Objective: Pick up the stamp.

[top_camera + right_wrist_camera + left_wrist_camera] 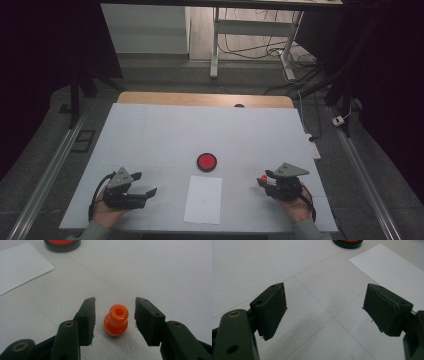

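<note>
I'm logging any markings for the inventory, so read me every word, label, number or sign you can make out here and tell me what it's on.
No readable text, in any of the three views.
White sheet of paper: looks blank.
Red disc with black rim: no lettering visible.
Orange stamp-like piece between the right gripper jaws: plain.
Left gripper: plain black pads.

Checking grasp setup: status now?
Left tool open, idle. Right tool open, straddling upright orange stamp, pads not touching. Nothing in the way.

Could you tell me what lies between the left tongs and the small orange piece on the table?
The white sheet of paper lies between the left tongs and the orange piece, as the high view shows.
</note>
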Demonstrator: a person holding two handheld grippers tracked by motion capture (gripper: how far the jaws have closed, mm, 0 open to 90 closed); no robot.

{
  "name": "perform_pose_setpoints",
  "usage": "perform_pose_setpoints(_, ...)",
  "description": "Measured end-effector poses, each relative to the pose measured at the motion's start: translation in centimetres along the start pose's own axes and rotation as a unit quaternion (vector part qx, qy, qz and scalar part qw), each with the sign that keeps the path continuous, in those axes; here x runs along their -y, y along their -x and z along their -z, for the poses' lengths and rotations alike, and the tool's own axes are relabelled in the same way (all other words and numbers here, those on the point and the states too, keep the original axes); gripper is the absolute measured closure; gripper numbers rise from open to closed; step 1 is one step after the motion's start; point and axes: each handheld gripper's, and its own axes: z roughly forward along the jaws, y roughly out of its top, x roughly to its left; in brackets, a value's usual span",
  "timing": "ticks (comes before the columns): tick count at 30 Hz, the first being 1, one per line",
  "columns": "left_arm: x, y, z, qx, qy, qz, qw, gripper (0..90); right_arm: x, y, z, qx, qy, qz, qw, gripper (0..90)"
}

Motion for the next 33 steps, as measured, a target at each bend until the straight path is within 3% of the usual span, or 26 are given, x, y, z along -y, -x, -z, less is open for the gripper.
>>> perform_pose_setpoints(11,0.0,0.0,0.0,0.0,0.0,0.0,1.0,18.5,0.3,0.1,-0.1,0.007,0.005,-0.002,1.0,70.9)
perform_pose_setpoints(18,0.1,-0.1,0.0,-0.001,-0.002,0.0,1.0,18.5,0.3,0.1,0.0,0.005,0.013,-0.002,0.9999,72.0)
perform_pose_setpoints(33,0.1,-0.1,0.0,-0.001,-0.003,-0.002,1.0,18.5,-0.4,0.0,1.2,-0.002,0.067,-0.017,0.9976,72.1)
